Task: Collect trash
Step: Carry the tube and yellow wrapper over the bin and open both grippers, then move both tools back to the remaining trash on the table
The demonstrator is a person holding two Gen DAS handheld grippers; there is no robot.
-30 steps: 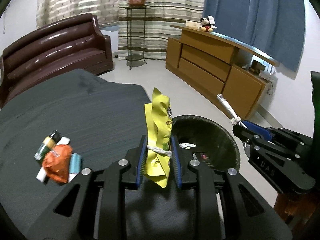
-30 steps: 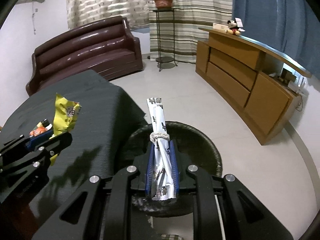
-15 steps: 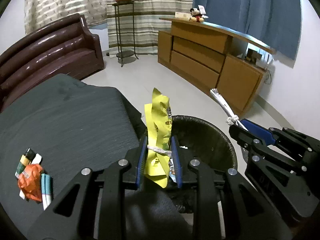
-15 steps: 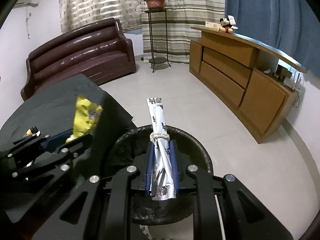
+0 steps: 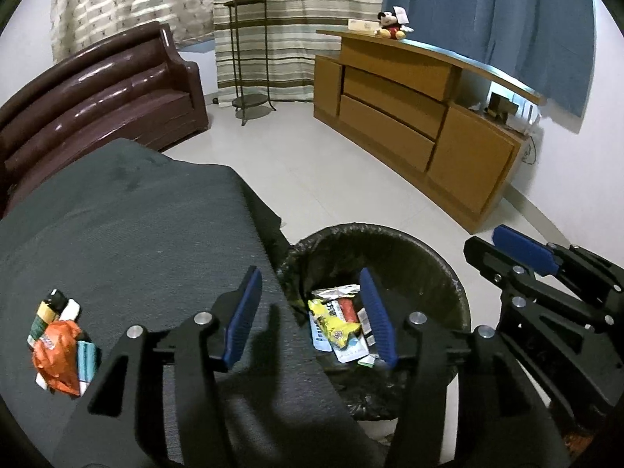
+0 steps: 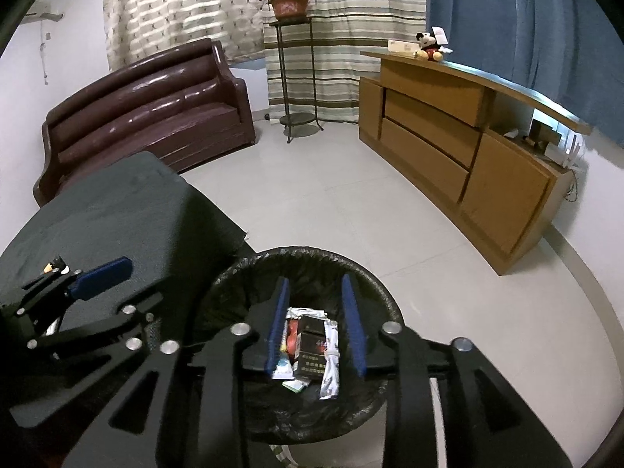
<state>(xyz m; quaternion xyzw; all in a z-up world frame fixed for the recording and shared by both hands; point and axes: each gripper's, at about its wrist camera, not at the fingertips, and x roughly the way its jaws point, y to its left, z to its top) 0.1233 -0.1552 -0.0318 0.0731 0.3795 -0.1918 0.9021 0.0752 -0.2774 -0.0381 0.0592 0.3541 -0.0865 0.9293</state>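
Both my left gripper (image 5: 310, 318) and right gripper (image 6: 315, 325) hang wide open and empty over the black-lined round bin (image 5: 390, 241). The crumpled orange wrapper pile (image 5: 54, 347) on the dark cloth-covered bench (image 5: 136, 234) looks light and crushable; I'd pinch its bunched middle.

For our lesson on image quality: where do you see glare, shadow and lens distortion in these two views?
Left wrist view: glare streaks on the sofa, the left gripper shadows the dark tablecloth. Right wrist view: the cabinet top bows, corners vignette black.
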